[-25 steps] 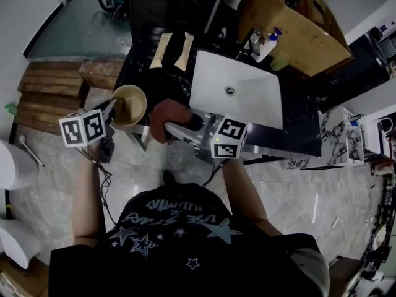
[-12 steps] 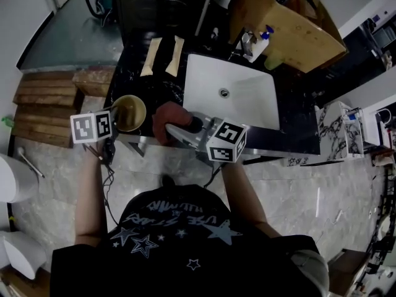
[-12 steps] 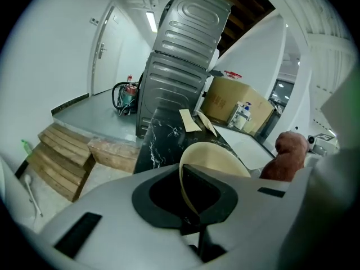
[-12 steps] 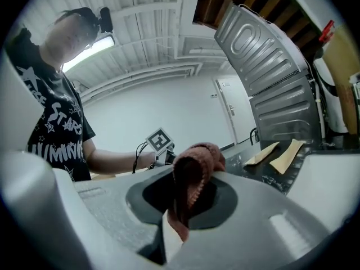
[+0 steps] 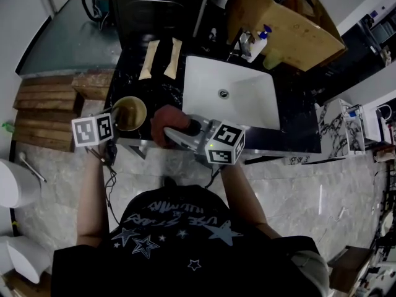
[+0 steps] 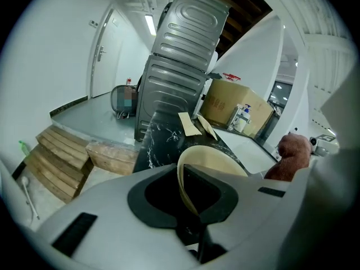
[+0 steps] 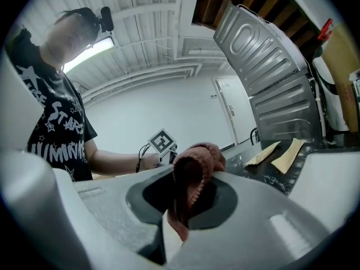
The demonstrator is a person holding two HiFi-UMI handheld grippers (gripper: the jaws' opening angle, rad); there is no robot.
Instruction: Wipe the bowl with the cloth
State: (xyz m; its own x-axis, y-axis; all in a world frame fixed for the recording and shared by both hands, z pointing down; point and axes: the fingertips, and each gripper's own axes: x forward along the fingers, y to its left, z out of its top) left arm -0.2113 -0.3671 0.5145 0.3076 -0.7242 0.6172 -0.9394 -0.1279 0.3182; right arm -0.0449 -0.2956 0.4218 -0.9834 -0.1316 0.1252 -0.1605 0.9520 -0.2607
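Observation:
A tan bowl (image 5: 129,112) is held over the front left edge of the black counter (image 5: 158,91). My left gripper (image 5: 112,120) is shut on its rim. In the left gripper view the thin cream rim of the bowl (image 6: 216,161) runs down between the jaws of the left gripper (image 6: 191,210). A reddish-brown cloth (image 5: 166,121) sits just right of the bowl, and whether they touch I cannot tell. My right gripper (image 5: 180,129) is shut on it. In the right gripper view a fold of the cloth (image 7: 194,165) stands up from the right gripper (image 7: 177,221).
A white sink (image 5: 247,104) is set into the counter to the right of the cloth. Two tan packets (image 5: 148,59) lie at the counter's back, near a soap bottle (image 5: 260,42) and a cardboard box (image 5: 291,23). Wooden steps (image 5: 46,98) stand to the left.
The head view has shifted a little, and the left gripper's cube has edged right towards the bowl. Both grips hold as before.

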